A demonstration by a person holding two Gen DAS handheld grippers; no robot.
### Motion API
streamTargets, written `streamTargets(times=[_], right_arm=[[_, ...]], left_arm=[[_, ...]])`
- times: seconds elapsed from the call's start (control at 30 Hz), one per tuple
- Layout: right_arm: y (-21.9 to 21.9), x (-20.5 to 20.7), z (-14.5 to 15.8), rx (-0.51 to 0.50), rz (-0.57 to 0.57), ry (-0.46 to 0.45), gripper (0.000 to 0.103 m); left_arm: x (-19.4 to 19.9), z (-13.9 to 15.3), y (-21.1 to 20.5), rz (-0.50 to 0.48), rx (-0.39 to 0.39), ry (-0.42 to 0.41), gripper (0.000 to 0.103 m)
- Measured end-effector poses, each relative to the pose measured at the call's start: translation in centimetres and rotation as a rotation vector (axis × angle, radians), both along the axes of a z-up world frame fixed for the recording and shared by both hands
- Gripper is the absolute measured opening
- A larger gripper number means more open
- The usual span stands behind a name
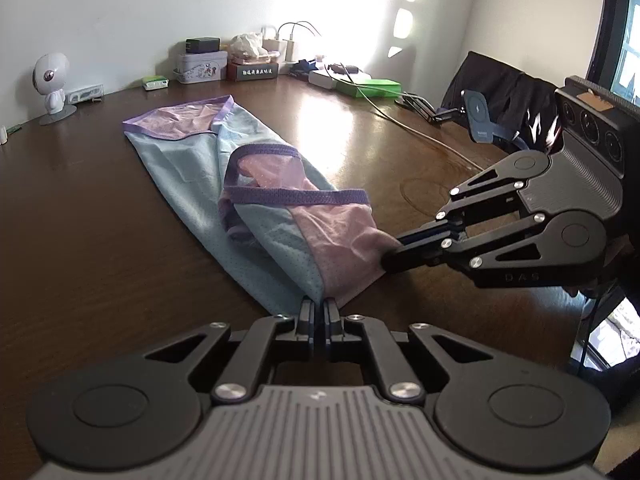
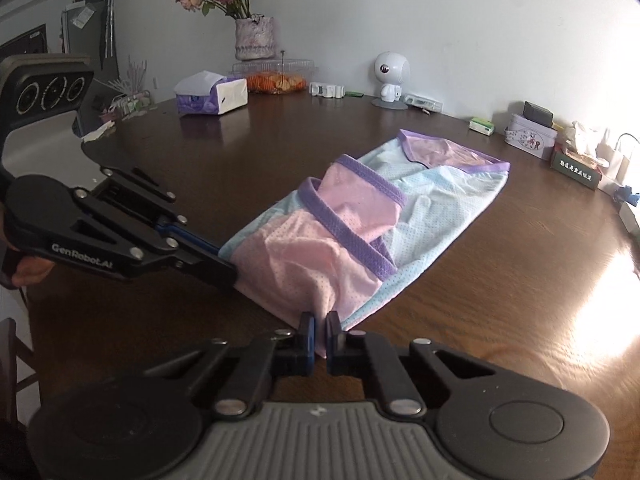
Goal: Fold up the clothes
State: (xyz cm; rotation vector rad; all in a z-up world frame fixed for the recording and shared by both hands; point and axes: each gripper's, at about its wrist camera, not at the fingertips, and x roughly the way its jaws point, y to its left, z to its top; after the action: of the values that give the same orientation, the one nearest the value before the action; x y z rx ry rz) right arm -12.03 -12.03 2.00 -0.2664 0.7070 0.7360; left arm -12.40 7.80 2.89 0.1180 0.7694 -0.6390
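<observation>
Two corners of the mesh garment (image 1: 276,200), lying on the table (image 1: 80,220), are pinched: left gripper (image 1: 319,304) and right gripper (image 2: 319,320) clamp its near edge. We should lift both evenly, keeping the edge taut, to fold cleanly.

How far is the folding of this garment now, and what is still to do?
Done: the garment already lies narrowed into a long strip on the table. In hand: the left claw and the right claw are both shut on its near end. Left: probably carrying that end over toward the purple-trimmed far end.
</observation>
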Motion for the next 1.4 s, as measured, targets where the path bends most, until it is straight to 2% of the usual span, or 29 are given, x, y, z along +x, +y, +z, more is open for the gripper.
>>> streamTargets(times=[0.2,0.4,0.53,0.57,0.6,0.63,0.7,0.73,0.87,1.13,1.2,1.4], right_arm=[[-2.8,-3.2,0.0,0.014,-0.02,0.012,0.003],[-4.6,-6.4,0.1,0.052,0.026,-0.012,0.003],[-6.4,-7.5,0.9,0.112,0.034,-0.058,0.009],[-6.9,-7.7,1.0,0.122,0.034,-0.073,0.014],[-7.4,-7.8,1.1,0.131,0.036,-0.083,0.025],[-7.7,-7.9,1.2,0.134,0.04,-0.089,0.032],[-7.9,-7.9,1.2,0.14,0.044,-0.09,0.034],[-7.9,-7.7,1.1,0.142,0.045,-0.087,0.034],[-7.6,-7.0,0.6,0.142,0.053,-0.082,0.036],[-7.2,-6.9,0.4,0.127,0.109,-0.089,0.036],[-6.7,-7.1,0.4,0.122,0.124,-0.093,0.036],[-6.2,-7.2,0.1,0.086,0.109,-0.085,0.034]], left_arm=[[-3.8,0.1,-1.7,0.014,0.008,-0.01,0.003],[-7.6,0.1,-2.7,0.062,0.044,-0.033,0.003],[-9.0,0.3,-2.4,0.126,0.079,-0.048,0.005],[-9.2,0.5,-2.3,0.133,0.076,-0.056,0.006],[-9.4,0.8,-2.3,0.132,0.069,-0.065,0.008],[-9.6,1.0,-2.4,0.128,0.065,-0.074,0.011],[-9.5,1.2,-2.6,0.116,0.056,-0.104,0.034],[-9.0,1.2,-2.7,0.112,0.053,-0.11,0.038],[-7.0,0.7,-3.1,0.085,0.077,-0.083,0.038],[-7.0,-0.2,-2.1,0.075,0.057,-0.05,0.035],[-7.0,-0.2,-2.1,0.077,0.064,-0.06,0.031],[-6.6,0.4,-2.6,0.039,0.08,-0.101,0.032]])
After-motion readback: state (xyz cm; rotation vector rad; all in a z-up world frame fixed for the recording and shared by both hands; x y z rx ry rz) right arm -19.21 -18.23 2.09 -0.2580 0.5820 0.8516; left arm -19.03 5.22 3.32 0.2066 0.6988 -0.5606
